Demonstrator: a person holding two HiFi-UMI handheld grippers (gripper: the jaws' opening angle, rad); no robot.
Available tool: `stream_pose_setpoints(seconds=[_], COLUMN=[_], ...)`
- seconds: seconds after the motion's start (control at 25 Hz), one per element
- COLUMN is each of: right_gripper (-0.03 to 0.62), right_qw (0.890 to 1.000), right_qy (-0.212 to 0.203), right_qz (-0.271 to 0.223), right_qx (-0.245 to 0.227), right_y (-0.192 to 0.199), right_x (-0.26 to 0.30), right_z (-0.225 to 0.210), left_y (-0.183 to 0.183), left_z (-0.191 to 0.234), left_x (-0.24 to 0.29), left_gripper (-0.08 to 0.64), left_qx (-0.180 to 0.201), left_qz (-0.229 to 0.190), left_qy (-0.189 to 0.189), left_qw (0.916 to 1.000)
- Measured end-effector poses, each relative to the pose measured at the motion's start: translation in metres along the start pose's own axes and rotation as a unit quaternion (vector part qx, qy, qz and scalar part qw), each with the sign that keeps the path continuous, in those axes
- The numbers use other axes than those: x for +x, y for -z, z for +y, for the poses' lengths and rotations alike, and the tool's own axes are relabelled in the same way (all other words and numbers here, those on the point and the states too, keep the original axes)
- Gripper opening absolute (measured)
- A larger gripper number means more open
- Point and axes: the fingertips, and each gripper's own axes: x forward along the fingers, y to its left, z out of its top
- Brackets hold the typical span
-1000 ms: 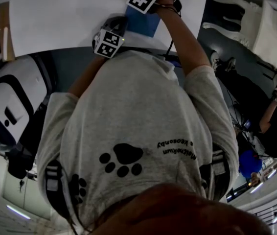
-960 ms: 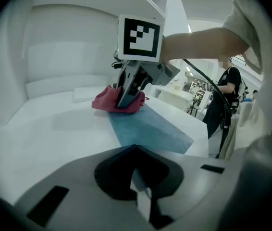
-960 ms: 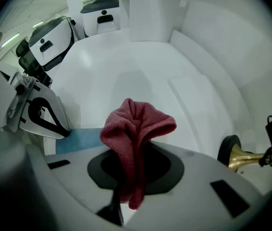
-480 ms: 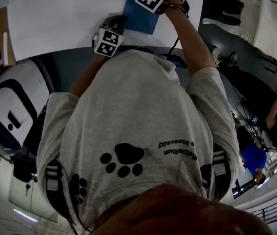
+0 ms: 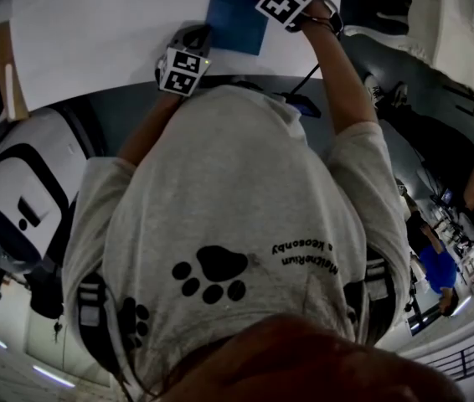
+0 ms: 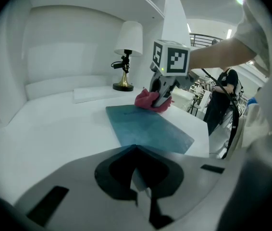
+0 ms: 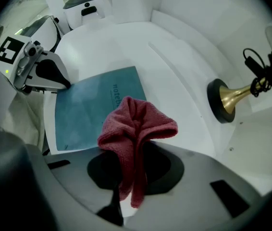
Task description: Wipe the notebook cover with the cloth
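Note:
A blue notebook [image 5: 237,8] lies flat on the white table [image 5: 95,32]. In the left gripper view its cover [image 6: 148,129] runs away from my left gripper [image 6: 140,189], whose jaws are shut on the near corner. The right gripper view shows that left gripper [image 7: 42,73] at the notebook's [image 7: 95,109] corner. My right gripper [image 7: 129,186] is shut on a red cloth [image 7: 136,126], which bunches out over the notebook's edge. In the left gripper view the cloth [image 6: 150,100] rests at the cover's far right corner under the right gripper [image 6: 167,78].
A lamp with a brass base [image 7: 229,100] and white shade [image 6: 129,37] stands just beyond the cloth. A flat white slab [image 6: 95,94] lies at the back of the table. The table edge [image 6: 198,129] is close on the right, with people and chairs beyond.
My right gripper has carried the cloth across the cover toward its far right corner, uncovering more blue. The left gripper has stayed at the near corner.

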Motion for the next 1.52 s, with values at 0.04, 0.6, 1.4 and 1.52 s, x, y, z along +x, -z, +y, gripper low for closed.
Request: stream_pose_setpoints(seconds=[0.04, 0.6, 1.4, 1.52], right_gripper=[0.071, 0.072, 0.072, 0.072], right_qw=[1.0, 0.977, 0.991, 0.992], right_qy=[-0.003, -0.012, -0.018, -0.016], right_qz=[0.001, -0.126, -0.117, -0.085], right_qx=[0.007, 0.172, -0.058, -0.093], right_y=[0.007, 0.02, -0.103, -0.107], right_x=[0.002, -0.019, -0.021, -0.011], right_z=[0.001, 0.005, 0.061, 0.065], left_y=[0.0, 0.001, -0.002, -0.001], left_z=[0.0, -0.002, -0.002, -0.001], left_x=[0.0, 0.005, 0.006, 0.003], left_gripper=[0.011, 0.012, 0.012, 0.011], left_qx=[0.0, 0.0, -0.004, -0.006], left_qz=[0.0, 0.0, 0.003, 0.004], left_qy=[0.0, 0.001, 0.004, 0.006], left_qw=[1.0, 1.0, 1.0, 1.0])
